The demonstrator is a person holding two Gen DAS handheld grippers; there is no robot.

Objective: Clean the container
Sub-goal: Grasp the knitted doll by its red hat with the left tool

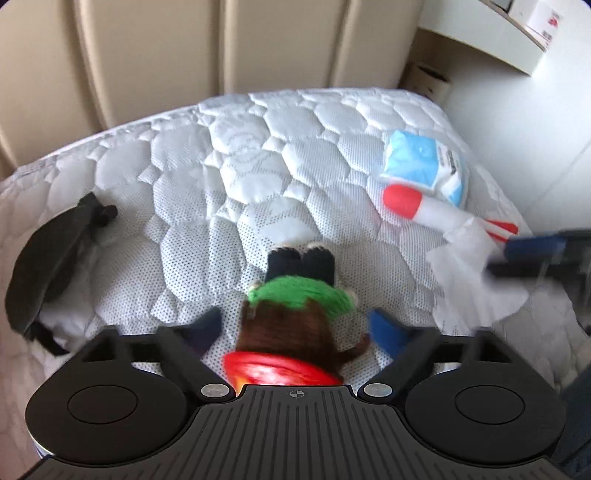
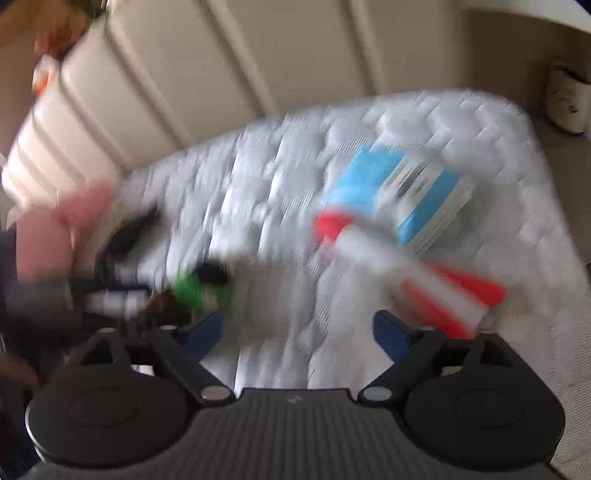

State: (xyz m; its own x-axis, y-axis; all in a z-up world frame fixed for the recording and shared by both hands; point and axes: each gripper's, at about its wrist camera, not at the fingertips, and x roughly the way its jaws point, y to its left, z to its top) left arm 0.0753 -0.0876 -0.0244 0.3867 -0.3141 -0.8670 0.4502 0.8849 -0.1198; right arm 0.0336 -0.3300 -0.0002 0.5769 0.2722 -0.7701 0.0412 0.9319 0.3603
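Note:
A knitted doll (image 1: 295, 314) with a green top, brown body and a red part lies on the white quilted mattress (image 1: 207, 177), between the open fingers of my left gripper (image 1: 295, 330). A blue tissue pack (image 1: 424, 166) and a red-and-white rocket toy (image 1: 436, 210) lie at the right. My right gripper (image 2: 299, 332) is open in its own blurred view; a pale tissue-like blur hangs between its fingers. In the left wrist view it enters from the right with a white tissue (image 1: 476, 273) at its tips. The doll (image 2: 195, 291), pack (image 2: 399, 199) and rocket (image 2: 406, 258) show there too.
A black bag or pouch (image 1: 51, 262) lies at the mattress's left edge. A beige padded headboard (image 1: 207, 48) stands behind. A white shelf (image 1: 491, 33) and a small bin (image 1: 430, 81) are at the far right. My left hand (image 2: 55, 236) shows blurred at the left.

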